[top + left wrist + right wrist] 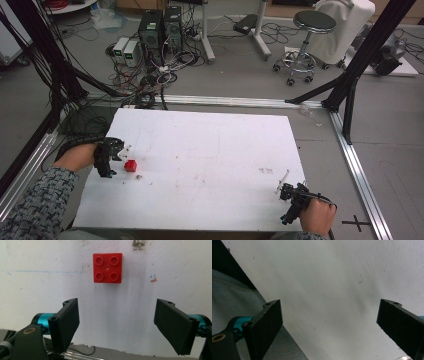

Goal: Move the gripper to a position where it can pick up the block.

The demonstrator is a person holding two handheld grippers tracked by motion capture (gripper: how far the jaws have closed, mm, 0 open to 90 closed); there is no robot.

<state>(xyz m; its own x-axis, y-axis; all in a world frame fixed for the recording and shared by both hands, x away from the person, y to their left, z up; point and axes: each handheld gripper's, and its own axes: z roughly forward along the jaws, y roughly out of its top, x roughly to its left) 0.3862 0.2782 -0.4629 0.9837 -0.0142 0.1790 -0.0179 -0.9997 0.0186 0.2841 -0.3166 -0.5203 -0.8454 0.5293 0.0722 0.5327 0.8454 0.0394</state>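
White table top (210, 150), stained and scuffed, floor around it grey. One red toy brick (131, 165) lies flat on the table near its left edge, studs up; the left gripper view shows four round studs on the brick (108, 268), no lettering readable on them.

Left gripper (117, 150) sits at the left edge of the table, held in the person's left hand (77, 156), patterned sleeve (40, 200) behind it. Its jaws are spread wide apart, holding nothing. In the left gripper view the gripper (116, 325) points at the brick, which lies ahead of the jaws and clear of both, roughly centred between them, not touching.

Right gripper (285, 186) is at the table's front right corner in the right hand (317, 216). Jaws also spread wide, nothing between them; the right gripper view (329, 327) shows bare white table (337, 285) ahead and grey floor at the left.

Marks on the table: thin blue pen line (45, 271) left of the brick, small blue and orange flecks (153, 278) to its right, a dark smudge (138, 243) beyond it. No readable writing.

Background: computer towers (161, 27) with tangled cables (150, 75), a black stool (312, 30) on castors, black frame struts (370, 45), aluminium rails (355, 165), a black cross mark (356, 221) on the floor. No brand or label legible anywhere.
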